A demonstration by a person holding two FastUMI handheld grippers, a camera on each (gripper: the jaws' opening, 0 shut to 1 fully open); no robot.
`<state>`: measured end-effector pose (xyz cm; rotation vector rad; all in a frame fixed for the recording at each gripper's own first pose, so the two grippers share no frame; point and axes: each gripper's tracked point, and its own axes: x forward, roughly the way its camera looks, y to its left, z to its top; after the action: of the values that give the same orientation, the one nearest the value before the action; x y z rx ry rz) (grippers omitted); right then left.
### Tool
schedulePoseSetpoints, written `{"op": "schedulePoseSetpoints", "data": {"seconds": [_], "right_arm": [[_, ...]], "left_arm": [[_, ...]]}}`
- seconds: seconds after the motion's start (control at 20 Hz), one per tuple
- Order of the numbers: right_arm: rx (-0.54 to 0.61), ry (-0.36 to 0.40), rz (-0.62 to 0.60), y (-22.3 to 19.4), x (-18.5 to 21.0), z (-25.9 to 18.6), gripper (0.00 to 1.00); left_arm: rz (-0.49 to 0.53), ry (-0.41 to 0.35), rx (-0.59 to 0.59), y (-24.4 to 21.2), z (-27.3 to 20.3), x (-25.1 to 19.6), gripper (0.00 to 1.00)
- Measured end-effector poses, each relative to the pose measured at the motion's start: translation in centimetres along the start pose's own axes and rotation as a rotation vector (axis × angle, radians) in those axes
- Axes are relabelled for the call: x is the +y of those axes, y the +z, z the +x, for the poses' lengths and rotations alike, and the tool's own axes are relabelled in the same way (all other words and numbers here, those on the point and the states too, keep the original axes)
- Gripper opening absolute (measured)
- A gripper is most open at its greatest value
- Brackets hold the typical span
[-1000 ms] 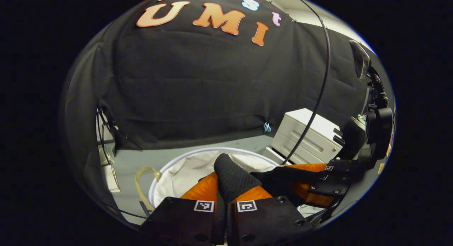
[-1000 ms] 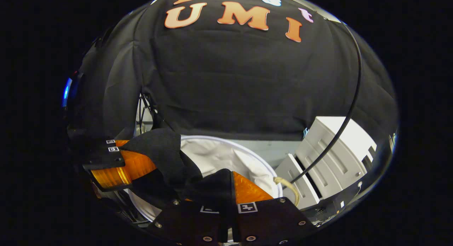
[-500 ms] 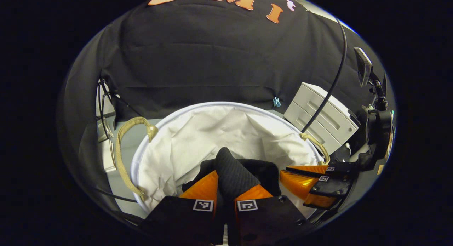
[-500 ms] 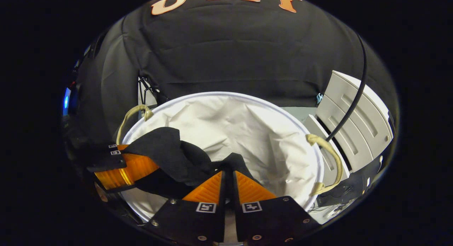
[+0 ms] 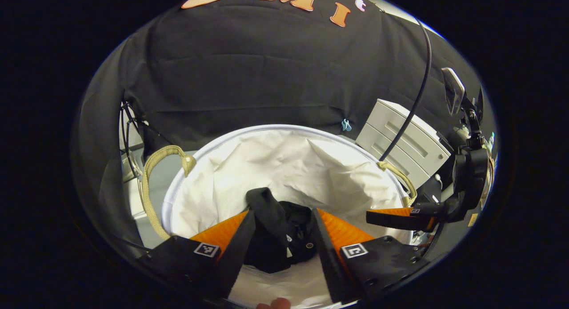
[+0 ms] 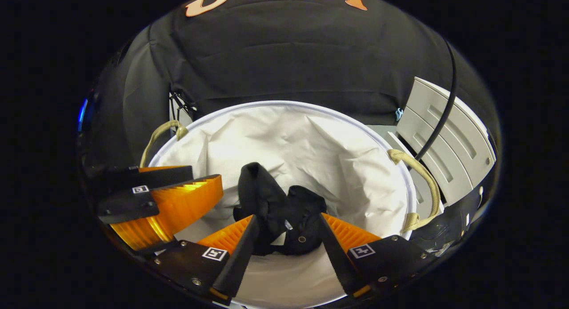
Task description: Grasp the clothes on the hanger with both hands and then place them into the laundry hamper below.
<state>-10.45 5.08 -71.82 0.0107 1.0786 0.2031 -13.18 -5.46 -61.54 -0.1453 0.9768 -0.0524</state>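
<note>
A black garment (image 5: 275, 231) lies crumpled inside the white laundry hamper (image 5: 284, 158), free of both grippers. In the left gripper view my left gripper (image 5: 281, 220) stands open above it, fingers spread wide to either side. The right gripper view has the same garment (image 6: 278, 215) on the hamper's white lining (image 6: 302, 149), with my right gripper (image 6: 284, 224) open over it. The left gripper (image 6: 178, 198) shows at the left of that view, and the right gripper (image 5: 400, 215) appears at the right of the left gripper view.
The hamper has tan rope handles (image 5: 153, 184) (image 6: 422, 189) on both sides. A pale grey drawer unit (image 6: 449, 149) stands to the right of the hamper, with a black cable (image 6: 444, 104) hanging in front of it. Black cloth walls surround the booth.
Both grippers have opened and let the black garment go; it has dropped into the hamper. Before that they came down over the hamper with it.
</note>
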Motion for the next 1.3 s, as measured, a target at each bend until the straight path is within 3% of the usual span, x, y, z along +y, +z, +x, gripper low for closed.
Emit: {"op": "schedulePoseSetpoints", "data": {"seconds": [0.05,0.3,0.4,0.7,1.1,1.3], "right_arm": [[-0.001,-0.002,0.005,0.0,0.0,-0.1,0.85],[-0.004,-0.013,0.003,-0.2,-0.4,-0.6,0.88],[-0.016,-0.017,0.015,0.2,-0.7,-0.9,0.88],[-0.153,-0.026,0.026,5.4,-1.5,-4.1,0.87],[-0.435,-0.019,-0.026,16.8,0.5,-15.5,0.87],[-0.587,0.023,-0.003,22.0,2.3,-22.8,0.87]], "left_arm": [[-0.015,-0.006,0.006,-0.2,0.0,-0.2,0.96],[-0.057,-0.001,0.023,-1.3,0.3,0.1,1.00],[-0.051,0.011,-0.008,-0.4,-0.2,0.4,0.97],[-0.051,0.030,-0.092,2.8,-2.2,0.8,0.97],[-0.045,-0.009,-0.304,12.4,-9.9,-0.9,1.00],[0.015,-0.016,-0.443,18.0,-15.3,-2.5,0.96]]}}
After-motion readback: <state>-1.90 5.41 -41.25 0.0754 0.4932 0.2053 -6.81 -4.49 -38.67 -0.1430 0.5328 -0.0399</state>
